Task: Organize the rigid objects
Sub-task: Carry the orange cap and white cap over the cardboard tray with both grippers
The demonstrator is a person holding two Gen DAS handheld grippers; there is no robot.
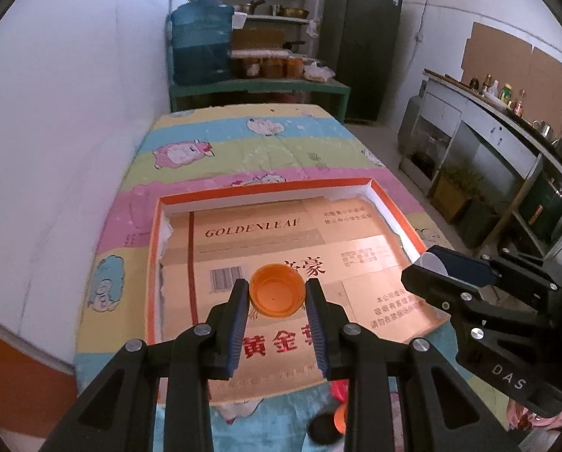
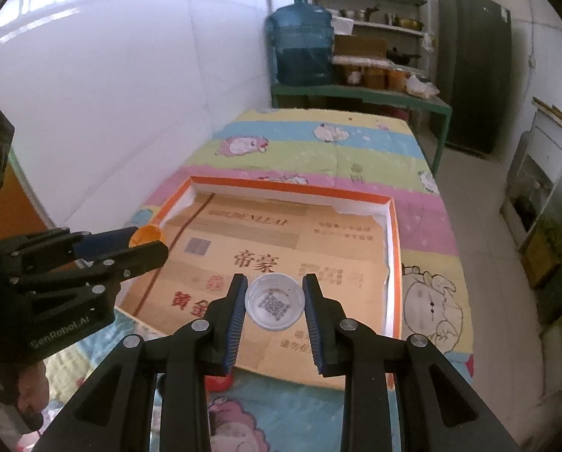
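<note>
Both cups hang over the orange-rimmed tray (image 1: pixel 394 203): left gripper (image 1: pixel 277 293) fingers clamped on the orange cup (image 1: pixel 277 295), right gripper (image 2: pixel 275 301), at its 3 o'clock, clamped on the clear cup (image 2: pixel 275 301).

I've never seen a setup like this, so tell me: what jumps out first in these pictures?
Two black claws each grip a small cup: the left claw holds an orange cup, the right claw a clear cup, both held above a shallow orange-rimmed box lined with printed cardboard. The box lies on a pastel cartoon cloth, and a big blue water jug stands on the green bench behind.
</note>
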